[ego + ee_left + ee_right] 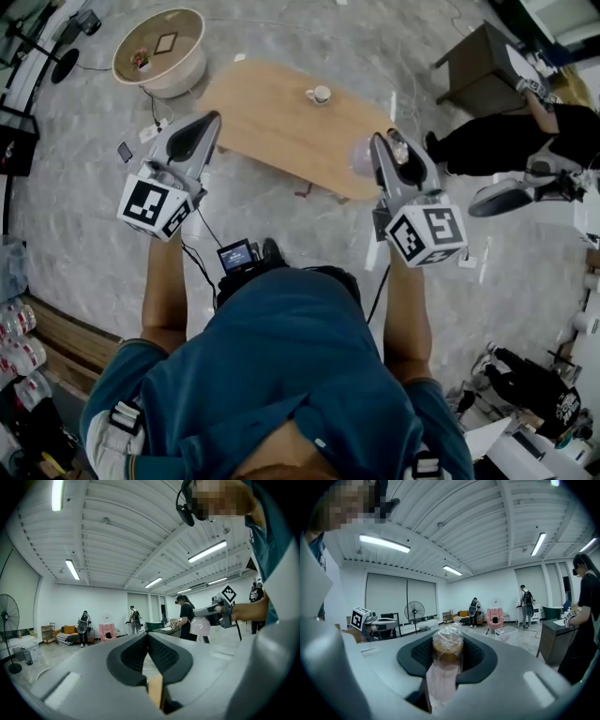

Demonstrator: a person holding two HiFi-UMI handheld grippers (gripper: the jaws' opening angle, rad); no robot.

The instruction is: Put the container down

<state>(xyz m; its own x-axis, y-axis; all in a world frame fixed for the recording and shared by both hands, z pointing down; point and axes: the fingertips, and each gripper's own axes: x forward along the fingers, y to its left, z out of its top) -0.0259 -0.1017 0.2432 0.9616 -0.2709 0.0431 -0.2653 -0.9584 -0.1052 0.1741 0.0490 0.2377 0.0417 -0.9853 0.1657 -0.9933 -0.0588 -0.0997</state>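
A pale pink, see-through container (446,667) with a brown top wrapped in film sits between the jaws of my right gripper (447,641), which is shut on it. In the head view the right gripper (382,142) holds the container (362,157) in the air over the right end of the wooden table (272,117). My left gripper (208,122) hovers off the table's left end; its dark pads (161,652) meet at the tips with nothing between them. From the left gripper view, the right gripper (212,613) and the pink container (200,626) show at the right.
A small white cup (320,94) stands near the table's far edge. A round white tub (161,47) sits on the floor at the far left, a dark cabinet (478,61) and a person in black (511,141) at the right. Cables lie on the floor.
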